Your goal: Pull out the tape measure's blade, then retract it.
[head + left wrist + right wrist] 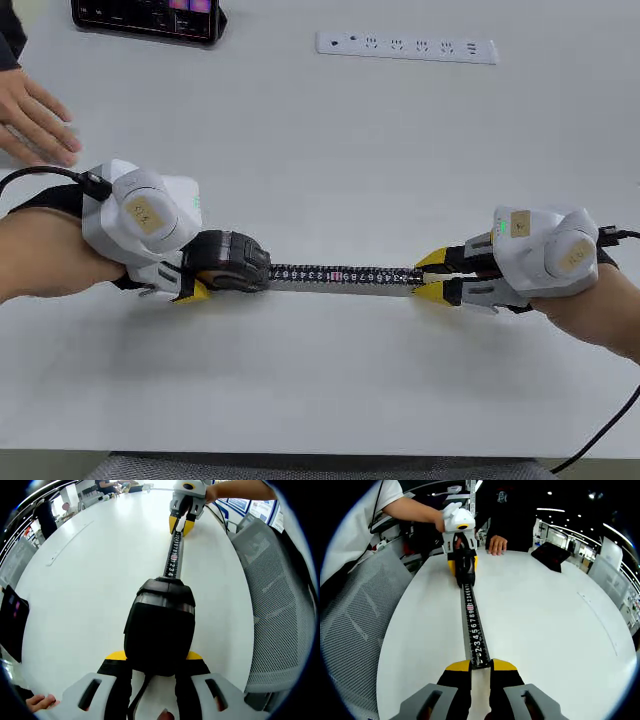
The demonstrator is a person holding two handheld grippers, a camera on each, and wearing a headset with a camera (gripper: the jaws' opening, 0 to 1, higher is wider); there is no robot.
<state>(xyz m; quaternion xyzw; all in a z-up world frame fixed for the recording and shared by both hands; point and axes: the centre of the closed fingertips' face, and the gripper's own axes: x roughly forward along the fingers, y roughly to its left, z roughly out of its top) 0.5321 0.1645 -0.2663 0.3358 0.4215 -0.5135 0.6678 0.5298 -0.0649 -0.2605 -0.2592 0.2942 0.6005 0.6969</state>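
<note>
On the white table (320, 170) one tape measure (240, 265) was seen, stretched between two grippers that were well apart. Its black case (160, 630) was clamped by the left gripper (155, 656). That gripper's jaws were spread about as wide as the case and pressed against its two sides, with the yellow tips set toward its rear. One blade (345, 274) stood pulled out of the case and lay flat on the table in a straight line, numbers up, as far as the right gripper (430, 276). The blade's free end was caught between that gripper's yellow tips, and its jaws were closed down to a narrow gap no wider than the blade. Each gripper was held in one of the person's hands, left at the left of the head view and right at the right.

One power strip (406, 46) was counted at the far side of the table. One dark screen device (148, 17) lay at the far left edge. One hand (35, 115) of another person rested flat on the table, beyond the left gripper and apart from it. One grey mesh chair (272, 605) was seen beside the table in the left gripper view.
</note>
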